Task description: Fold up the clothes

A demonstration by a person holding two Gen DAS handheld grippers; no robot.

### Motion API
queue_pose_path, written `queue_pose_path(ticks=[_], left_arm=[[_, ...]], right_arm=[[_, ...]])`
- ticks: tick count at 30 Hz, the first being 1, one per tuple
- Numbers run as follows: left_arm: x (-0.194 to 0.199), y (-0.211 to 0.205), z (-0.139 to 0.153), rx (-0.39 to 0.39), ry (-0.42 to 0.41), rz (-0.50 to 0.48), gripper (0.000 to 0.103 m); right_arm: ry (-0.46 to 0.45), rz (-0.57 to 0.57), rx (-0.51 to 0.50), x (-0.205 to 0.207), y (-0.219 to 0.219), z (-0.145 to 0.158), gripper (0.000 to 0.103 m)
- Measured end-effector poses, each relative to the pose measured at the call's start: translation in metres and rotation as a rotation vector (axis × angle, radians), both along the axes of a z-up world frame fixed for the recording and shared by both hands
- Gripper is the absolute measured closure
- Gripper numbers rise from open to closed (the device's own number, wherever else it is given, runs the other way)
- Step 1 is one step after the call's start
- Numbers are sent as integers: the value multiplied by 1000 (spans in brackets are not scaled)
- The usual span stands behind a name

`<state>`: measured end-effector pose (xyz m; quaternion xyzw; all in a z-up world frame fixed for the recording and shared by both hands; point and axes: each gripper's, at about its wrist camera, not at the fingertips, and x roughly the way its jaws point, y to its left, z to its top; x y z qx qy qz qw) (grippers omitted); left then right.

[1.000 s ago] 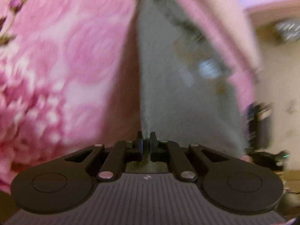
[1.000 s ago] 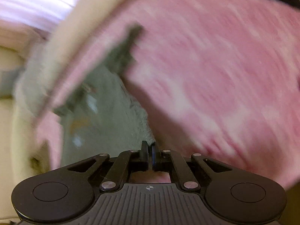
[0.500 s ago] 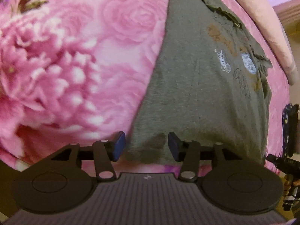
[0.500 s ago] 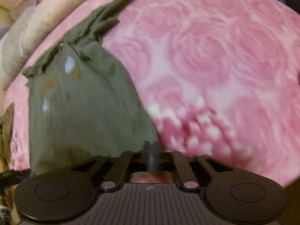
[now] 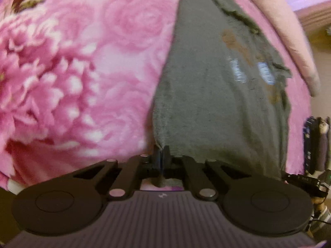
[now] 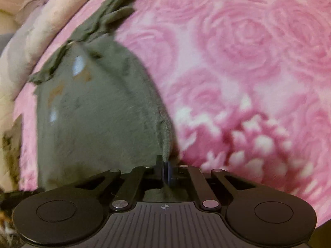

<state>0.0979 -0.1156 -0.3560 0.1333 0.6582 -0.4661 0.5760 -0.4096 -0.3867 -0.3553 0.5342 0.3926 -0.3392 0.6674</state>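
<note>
On the bed: a pink rose-print blanket [image 5: 86, 66] is lying spread.
T-shirt: a grey T-shirt [image 5: 217, 107] is lying flat on the blanket.
Left hand-held gripper [image 5: 161, 159]: is pinching the shirt's near hem corner, jaws closed.
Right hand-held gripper [image 6: 165, 170]: is pinching the other hem corner likewise.

One grey shirt [image 5: 217, 103], one floral blanket [image 5: 82, 72]

both wrist views close, sharing shirt [image 5: 217, 107]
</note>
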Motion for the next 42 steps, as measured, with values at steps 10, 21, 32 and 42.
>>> queue_pose_path(ticks=[10,21,32,42], left_arm=[[4,5,1,152,-165,-111,99],[15,-84,29,13,-214,-153,95],[-16,-254,-16,-231,-284,-429,95],[20,-360,-19,-362,-396,-402,97]], right_arm=[[89,32,95,-14,29,11,102],[206,-26,-212,14,-29,73,34],[-3,286,-412,193,-109,26,65],[107,506,-592,279,-191,-15,65]])
